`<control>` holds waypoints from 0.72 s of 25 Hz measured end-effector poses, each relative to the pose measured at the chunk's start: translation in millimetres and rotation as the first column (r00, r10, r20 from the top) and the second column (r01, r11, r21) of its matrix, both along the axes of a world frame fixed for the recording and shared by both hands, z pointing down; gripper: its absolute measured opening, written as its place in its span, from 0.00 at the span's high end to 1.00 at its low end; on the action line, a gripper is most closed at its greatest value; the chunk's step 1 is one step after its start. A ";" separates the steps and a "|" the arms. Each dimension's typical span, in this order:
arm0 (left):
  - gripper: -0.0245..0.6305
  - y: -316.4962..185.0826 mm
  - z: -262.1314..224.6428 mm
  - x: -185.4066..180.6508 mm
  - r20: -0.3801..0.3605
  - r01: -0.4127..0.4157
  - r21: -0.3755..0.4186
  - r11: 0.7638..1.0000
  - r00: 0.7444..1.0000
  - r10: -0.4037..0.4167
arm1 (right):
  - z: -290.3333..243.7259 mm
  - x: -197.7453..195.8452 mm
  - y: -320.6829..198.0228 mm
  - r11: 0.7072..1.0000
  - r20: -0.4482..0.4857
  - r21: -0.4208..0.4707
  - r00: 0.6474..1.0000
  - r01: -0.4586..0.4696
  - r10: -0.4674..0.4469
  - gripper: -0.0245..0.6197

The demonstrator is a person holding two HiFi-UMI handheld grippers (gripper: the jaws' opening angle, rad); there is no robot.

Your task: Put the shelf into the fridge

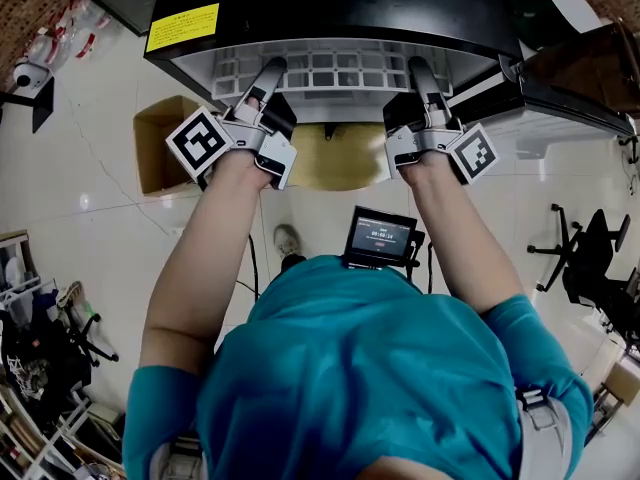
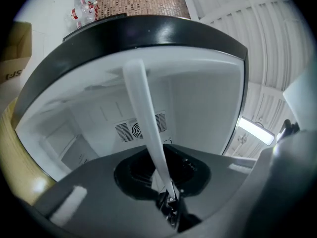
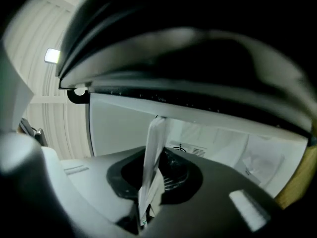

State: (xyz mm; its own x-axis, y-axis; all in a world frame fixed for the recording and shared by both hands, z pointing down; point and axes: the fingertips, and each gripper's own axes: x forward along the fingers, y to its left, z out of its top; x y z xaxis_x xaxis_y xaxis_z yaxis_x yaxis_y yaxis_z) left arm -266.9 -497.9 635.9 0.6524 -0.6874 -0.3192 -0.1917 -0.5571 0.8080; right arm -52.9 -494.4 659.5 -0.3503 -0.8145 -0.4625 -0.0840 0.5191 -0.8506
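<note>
- Two bare forearms reach straight ahead from a person in a teal shirt, side by side, elbows nearly straight.
- The left hand-held gripper (image 1: 268,76) has its jaws clamped on the near edge of the white lattice plastic shelf (image 1: 330,68). In the left gripper view the shelf (image 2: 143,113) shows as a white bar rising from between the closed jaws.
- The right hand-held gripper (image 1: 420,73) is pinched on the same edge further right. In the right gripper view the shelf (image 3: 153,148) is a thin white strip between its jaws.
- The shelf lies flat at the mouth of the black-topped fridge with white inner walls (image 1: 330,3), its far part under the black top and its near edge just outside.
- Inside, white walls flank the shelf, and a slotted vent grille (image 2: 136,129) sits on the back wall, well ahead.
- A dark panel, apparently the fridge's open door (image 1: 575,83), stands just right of the right arm.
- On the white tiled floor (image 1: 90,238), an open brown cardboard box (image 1: 160,148) sits beside the left hand-held gripper.
- A black swivel chair (image 1: 595,258) stands well apart on the right.
</note>
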 end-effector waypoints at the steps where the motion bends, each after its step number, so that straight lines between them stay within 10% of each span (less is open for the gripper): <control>1: 0.90 -2.2 0.7 2.7 -0.001 0.000 0.004 1.000 1.000 0.000 | 1.3 2.5 -2.3 1.000 0.006 -0.001 1.000 -0.008 0.008 0.91; 18: 0.90 -17.5 -2.0 22.3 -0.041 0.039 0.045 0.998 0.998 -0.037 | 10.0 23.1 -18.9 0.990 0.125 -0.016 0.983 -0.137 0.138 0.92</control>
